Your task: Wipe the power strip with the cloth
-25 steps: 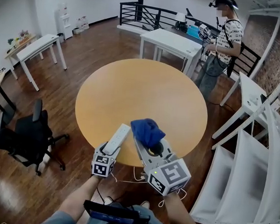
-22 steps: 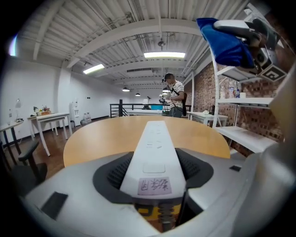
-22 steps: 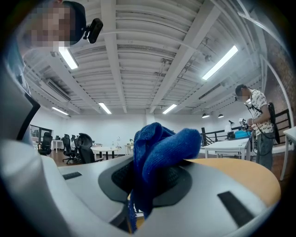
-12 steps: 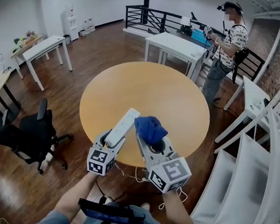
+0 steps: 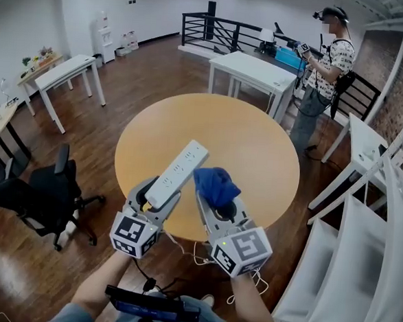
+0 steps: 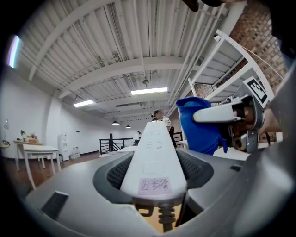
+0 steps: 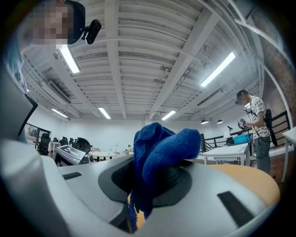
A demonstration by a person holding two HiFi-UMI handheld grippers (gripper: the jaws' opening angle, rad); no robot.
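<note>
Above the desk's [image 5: 211,126] 6 o'clock edge, the left gripper [image 5: 155,195] clamps the power strip [image 5: 179,170] by its cord end, the right gripper [image 5: 216,205] at its 3 o'clock pinches the cloth [image 5: 215,184]; wiping seems about to start, needing cloth pressed onto strip.

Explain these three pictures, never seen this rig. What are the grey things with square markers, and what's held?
No robot here: these are tools held by hand, one per hand. The head view comes from a camera on the holder's head, looking down. The other two come from cameras riding on each tool, looking along its jaws. The left hand-held gripper is shut on a white power strip, which is tilted up. The right hand-held gripper is shut on a bunched blue cloth, beside the strip. Both are over the near edge of a round wooden table. The marker cubes are part of the grippers.
</note>
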